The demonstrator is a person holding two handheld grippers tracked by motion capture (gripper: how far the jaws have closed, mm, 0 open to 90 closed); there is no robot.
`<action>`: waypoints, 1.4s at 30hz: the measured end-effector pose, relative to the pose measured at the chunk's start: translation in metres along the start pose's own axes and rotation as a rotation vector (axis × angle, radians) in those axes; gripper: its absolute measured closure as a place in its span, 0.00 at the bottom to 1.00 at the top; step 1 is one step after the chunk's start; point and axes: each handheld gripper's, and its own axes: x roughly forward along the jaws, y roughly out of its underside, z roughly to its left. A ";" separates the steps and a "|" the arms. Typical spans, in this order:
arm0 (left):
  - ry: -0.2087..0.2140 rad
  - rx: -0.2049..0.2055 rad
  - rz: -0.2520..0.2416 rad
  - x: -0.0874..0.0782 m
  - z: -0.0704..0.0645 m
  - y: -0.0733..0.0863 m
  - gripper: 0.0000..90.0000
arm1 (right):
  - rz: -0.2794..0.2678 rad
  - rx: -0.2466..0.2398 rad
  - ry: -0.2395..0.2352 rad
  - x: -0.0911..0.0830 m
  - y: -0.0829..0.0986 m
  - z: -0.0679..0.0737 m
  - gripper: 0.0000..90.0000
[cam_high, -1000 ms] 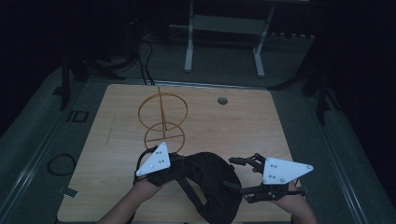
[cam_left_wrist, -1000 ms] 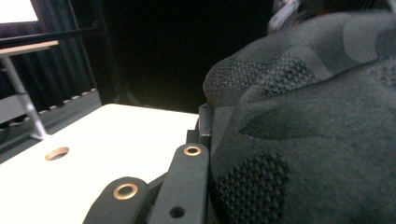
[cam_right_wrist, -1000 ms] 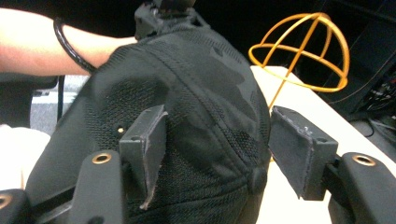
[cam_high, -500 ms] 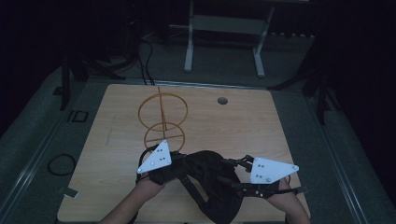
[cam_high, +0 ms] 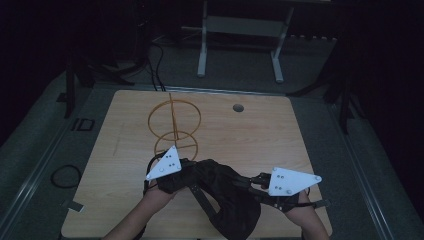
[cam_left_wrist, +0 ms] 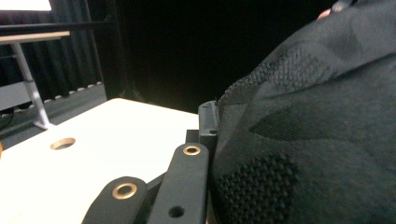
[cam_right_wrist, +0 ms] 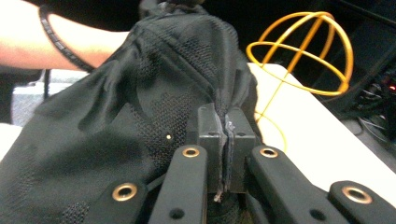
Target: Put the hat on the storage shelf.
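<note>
Near the table's (cam_high: 125, 150) front edge, my right gripper (cam_right_wrist: 225, 140) pinched the black mesh cap (cam_high: 227, 192). My left gripper (cam_high: 187, 172) pressed into its other side; I couldn't tell its jaws' state.

The high view looked forward and down over the pale wooden worktop (cam_high: 250, 135). Both gripper views sat close against the black mesh fabric garment (cam_right_wrist: 154, 93), shared with it.
</note>
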 end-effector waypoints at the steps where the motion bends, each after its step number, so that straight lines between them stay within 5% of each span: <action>1: 0.000 0.000 0.000 0.000 0.000 0.000 0.98 | -0.008 0.011 0.008 -0.001 -0.001 -0.001 0.98; 3: -0.019 0.012 0.011 -0.001 -0.001 0.000 0.93 | -0.012 0.022 0.012 -0.002 -0.001 -0.003 0.98; 5: -0.030 0.008 0.006 -0.003 -0.001 0.000 0.73 | -0.046 0.040 0.020 -0.008 -0.003 -0.006 0.98; 9: -0.080 0.026 0.024 -0.008 -0.001 0.002 0.61 | -0.091 0.072 0.070 -0.019 -0.006 -0.013 0.98; 25: -0.204 -0.016 0.106 -0.058 0.003 0.041 0.50 | -0.134 0.149 0.332 -0.037 -0.019 -0.057 0.98; 35: -0.273 -0.041 0.151 -0.088 0.007 0.066 0.47 | -0.156 0.159 0.403 -0.031 -0.038 -0.082 0.97; 41: -0.349 -0.089 0.150 -0.109 0.011 0.084 0.29 | -0.163 0.152 0.425 -0.019 -0.061 -0.098 0.97; 42: -0.367 -0.099 0.153 -0.112 0.011 0.088 0.18 | -0.163 0.150 0.426 -0.013 -0.068 -0.103 0.97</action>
